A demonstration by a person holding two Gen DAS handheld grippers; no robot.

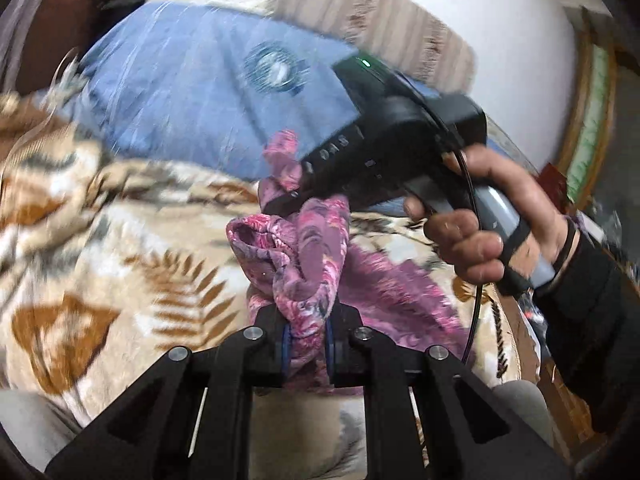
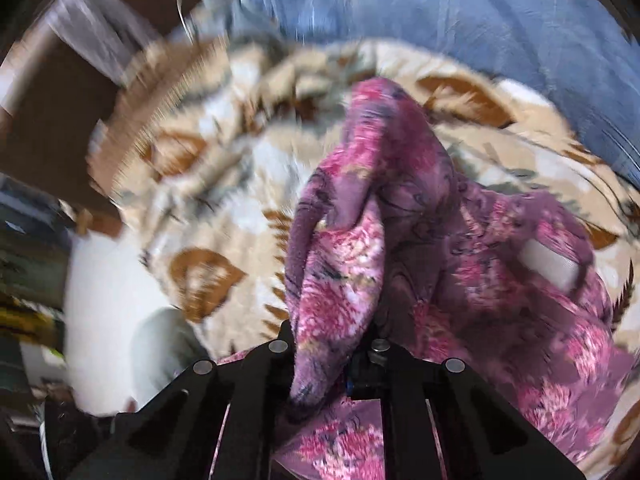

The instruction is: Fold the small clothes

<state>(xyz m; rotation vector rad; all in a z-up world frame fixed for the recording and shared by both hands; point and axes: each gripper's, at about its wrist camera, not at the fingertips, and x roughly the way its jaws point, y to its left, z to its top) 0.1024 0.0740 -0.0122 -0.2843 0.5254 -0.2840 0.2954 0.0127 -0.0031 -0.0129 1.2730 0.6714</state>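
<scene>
A leaf-print blanket [image 1: 100,240] covers the bed, and over it the pink floral garment [image 1: 308,248] hangs bunched, partly lifted. The left tongs [image 1: 308,344] and right tongs [image 2: 340,364] are each clamped on a fold of it. It looks soft, light and limp, best gripped at hems or corners.

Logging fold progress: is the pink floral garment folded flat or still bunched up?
Bunched. The pink floral garment hangs in crumpled folds, pinched by the left gripper and right gripper above the leaf-patterned blanket.
</scene>
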